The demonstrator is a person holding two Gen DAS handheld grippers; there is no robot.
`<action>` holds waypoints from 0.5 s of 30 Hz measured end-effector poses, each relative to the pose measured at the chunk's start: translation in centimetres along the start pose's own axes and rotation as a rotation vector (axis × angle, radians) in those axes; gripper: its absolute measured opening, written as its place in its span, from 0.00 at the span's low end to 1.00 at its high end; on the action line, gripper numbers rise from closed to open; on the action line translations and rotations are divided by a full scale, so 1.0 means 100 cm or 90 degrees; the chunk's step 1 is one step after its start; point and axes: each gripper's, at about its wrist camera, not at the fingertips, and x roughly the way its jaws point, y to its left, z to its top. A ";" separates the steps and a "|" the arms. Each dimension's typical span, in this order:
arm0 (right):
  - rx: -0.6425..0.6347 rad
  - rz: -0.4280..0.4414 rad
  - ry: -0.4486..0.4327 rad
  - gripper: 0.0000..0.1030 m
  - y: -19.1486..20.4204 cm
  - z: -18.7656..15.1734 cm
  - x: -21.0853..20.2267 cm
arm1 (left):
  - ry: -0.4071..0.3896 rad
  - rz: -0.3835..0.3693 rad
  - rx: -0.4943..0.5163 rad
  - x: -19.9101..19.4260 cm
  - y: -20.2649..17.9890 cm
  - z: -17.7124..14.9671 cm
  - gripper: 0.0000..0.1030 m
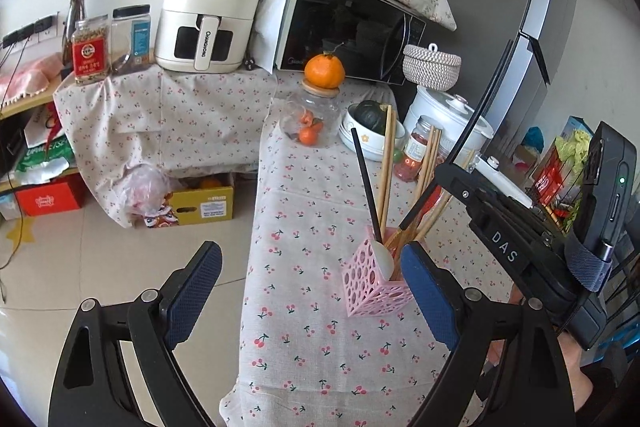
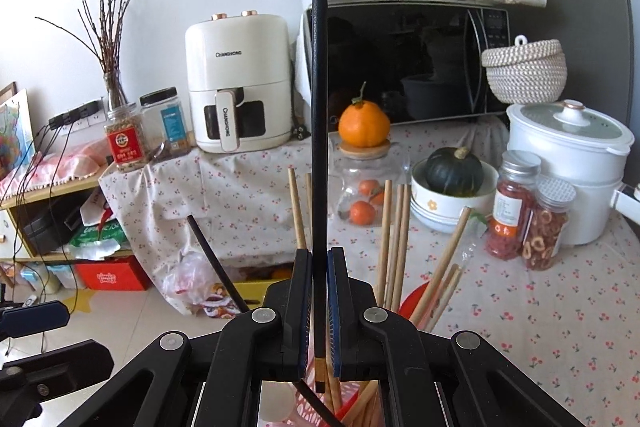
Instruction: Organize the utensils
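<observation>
The right gripper (image 2: 319, 291) is at the lower centre of its view, and its two blue pads (image 2: 333, 311) are pressed on a long black chopstick (image 2: 319, 107), which stands upright and reaches almost to the top of the frame. Just below it, at the bottom edge, the pink utensil holder (image 2: 312, 407) shows only a little, with wooden chopsticks (image 2: 394, 247) and a second black chopstick (image 2: 218, 267) leaning out of it. In the left wrist view the left gripper (image 1: 312, 291) has its fingers (image 1: 192, 299) spread wide and holds nothing. The pink holder (image 1: 374, 287) stands in the lower right of that frame on the cherry-print tablecloth (image 1: 320, 347), touching or just beside the right finger. A white spoon (image 1: 386, 259) leans inside it among the sticks. Farther back, in the centre, a glass jar (image 1: 312, 119) carries an orange (image 1: 324, 71) on its lid. Behind it are the microwave (image 1: 348, 27) and, to its left, the white air fryer (image 1: 208, 15).
</observation>
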 end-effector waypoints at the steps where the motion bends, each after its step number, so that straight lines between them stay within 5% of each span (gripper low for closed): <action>1: 0.001 0.001 0.004 0.04 0.001 -0.002 0.003 | 0.001 -0.001 -0.001 0.000 0.001 0.000 0.90; 6: 0.017 0.006 0.040 0.05 -0.003 -0.012 0.015 | 0.005 -0.001 -0.005 0.000 0.002 0.000 0.90; 15: 0.035 0.007 0.017 0.42 -0.016 0.001 -0.021 | 0.017 0.008 0.008 -0.002 -0.004 -0.004 0.90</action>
